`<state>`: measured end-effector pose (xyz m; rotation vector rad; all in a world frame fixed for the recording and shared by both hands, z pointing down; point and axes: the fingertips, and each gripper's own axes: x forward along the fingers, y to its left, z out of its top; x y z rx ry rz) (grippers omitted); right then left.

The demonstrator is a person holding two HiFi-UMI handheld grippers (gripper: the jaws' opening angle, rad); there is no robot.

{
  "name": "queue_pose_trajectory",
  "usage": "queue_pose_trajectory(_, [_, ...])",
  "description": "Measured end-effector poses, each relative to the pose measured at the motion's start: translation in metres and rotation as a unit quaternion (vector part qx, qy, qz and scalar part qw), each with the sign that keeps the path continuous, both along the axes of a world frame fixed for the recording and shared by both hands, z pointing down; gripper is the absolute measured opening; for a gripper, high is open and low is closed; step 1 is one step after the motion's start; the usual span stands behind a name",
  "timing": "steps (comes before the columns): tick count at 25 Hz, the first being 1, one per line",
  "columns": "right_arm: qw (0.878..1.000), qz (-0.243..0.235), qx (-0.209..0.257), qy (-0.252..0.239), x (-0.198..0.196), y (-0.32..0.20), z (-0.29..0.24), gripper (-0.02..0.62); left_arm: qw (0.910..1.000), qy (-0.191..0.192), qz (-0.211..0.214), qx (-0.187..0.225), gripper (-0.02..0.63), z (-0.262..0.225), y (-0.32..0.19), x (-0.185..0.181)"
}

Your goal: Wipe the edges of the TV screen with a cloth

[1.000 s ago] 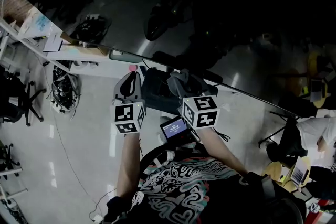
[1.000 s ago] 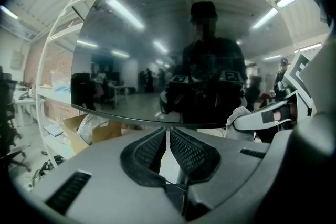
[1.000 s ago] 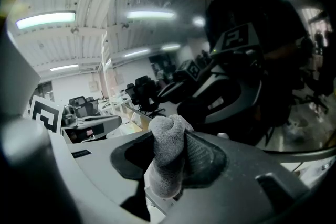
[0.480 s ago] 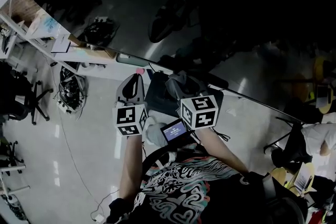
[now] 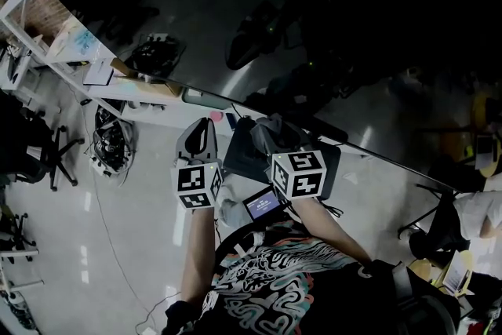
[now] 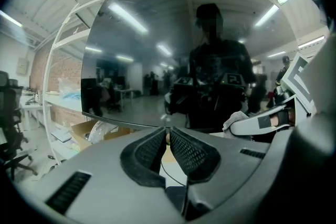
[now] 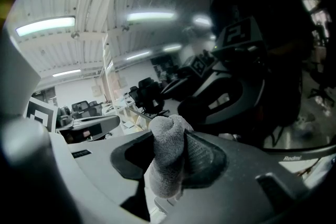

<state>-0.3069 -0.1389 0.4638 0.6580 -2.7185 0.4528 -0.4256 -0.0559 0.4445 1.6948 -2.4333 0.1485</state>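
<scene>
Held cloth [image 7: 165, 168] clamped in right gripper [image 7: 170, 150], just short of TV screen [image 6: 147, 50] bottom edge, long axis crosswise ahead. Held left gripper [image 6: 168, 147] closed, empty, slightly farther from screen.

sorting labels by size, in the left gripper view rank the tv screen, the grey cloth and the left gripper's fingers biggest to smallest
1. TV screen: fills most of the view.
2. fingers of the left gripper: look big, but they sit right at the camera, which inflates them.
3. grey cloth: a small lump at the right.
</scene>
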Motion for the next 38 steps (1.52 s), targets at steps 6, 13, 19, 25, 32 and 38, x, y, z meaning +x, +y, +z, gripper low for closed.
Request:
queue_pose_trajectory(6, [1.000,0.015,-0.003,-0.004,-0.024,0.004,-0.001,0.166,0.9999,0.008,-0.007,-0.009,0.035,0.008,0.014,-0.028])
queue_pose_trajectory(13, [1.000,0.017,-0.004,-0.002,-0.055,0.013,0.001,0.166,0.9997,0.020,-0.014,0.004,0.035,0.010,0.020,-0.075])
queue_pose_trajectory(19, [1.000,0.021,-0.007,-0.002,-0.065,0.013,-0.002,0.166,0.9999,0.012,0.005,0.000,0.035,0.007,0.008,-0.083])
queue_pose_trajectory(25, [1.000,0.019,-0.008,-0.002,-0.092,0.018,-0.001,0.166,0.9998,0.019,0.006,-0.002,0.035,0.013,0.009,-0.109])
queue_pose_trajectory(32, [1.000,0.015,-0.013,0.001,-0.122,0.022,0.000,0.166,0.9997,0.023,-0.001,-0.007,0.035,0.015,0.016,-0.138])
queue_pose_trajectory(38, [1.000,0.007,-0.014,0.004,-0.147,0.028,0.001,0.166,0.9995,0.028,-0.013,-0.011,0.035,0.018,0.024,-0.166])
